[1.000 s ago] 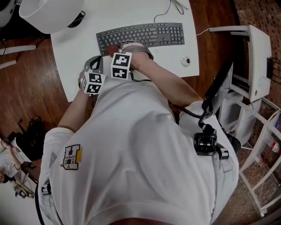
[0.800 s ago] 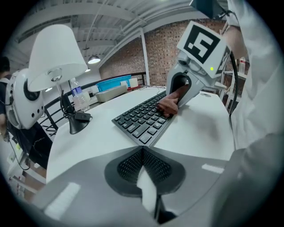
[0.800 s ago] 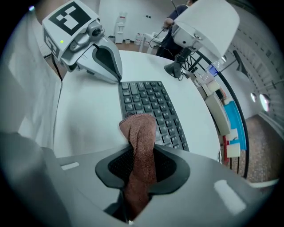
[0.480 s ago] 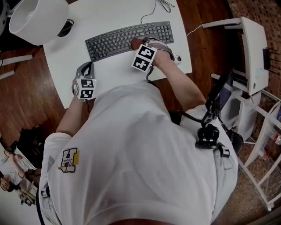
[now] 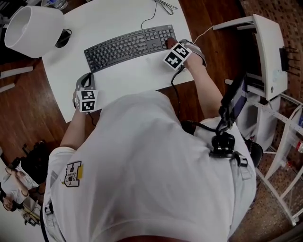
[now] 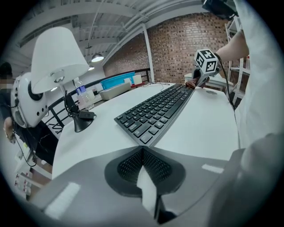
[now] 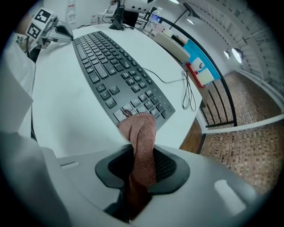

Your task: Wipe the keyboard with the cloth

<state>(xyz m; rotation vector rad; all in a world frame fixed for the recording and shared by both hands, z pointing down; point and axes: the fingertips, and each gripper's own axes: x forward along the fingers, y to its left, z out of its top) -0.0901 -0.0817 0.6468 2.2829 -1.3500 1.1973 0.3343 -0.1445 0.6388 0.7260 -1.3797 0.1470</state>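
A black keyboard (image 5: 128, 46) lies across the white table (image 5: 118, 75). My right gripper (image 5: 169, 44) is at the keyboard's right end, shut on a reddish-brown cloth (image 7: 142, 133). The cloth's free end rests on the keys of the number pad at that end (image 7: 133, 116). In the right gripper view the keyboard (image 7: 111, 66) runs away towards the upper left. My left gripper (image 5: 84, 79) hovers over the table's near left edge, short of the keyboard (image 6: 153, 115), its jaws together with nothing held. From the left gripper view, the right gripper (image 6: 195, 82) shows at the keyboard's far end.
A white lamp shade (image 5: 32, 24) and its dark base (image 5: 61, 38) stand at the table's far left. The keyboard's cable (image 5: 152, 13) trails off the far edge. A white frame stand (image 5: 270, 52) is to the right, over brown wooden floor (image 5: 23, 94).
My right gripper has swept the cloth along the keyboard from near its left end to its right end. The left gripper has stayed where it was.
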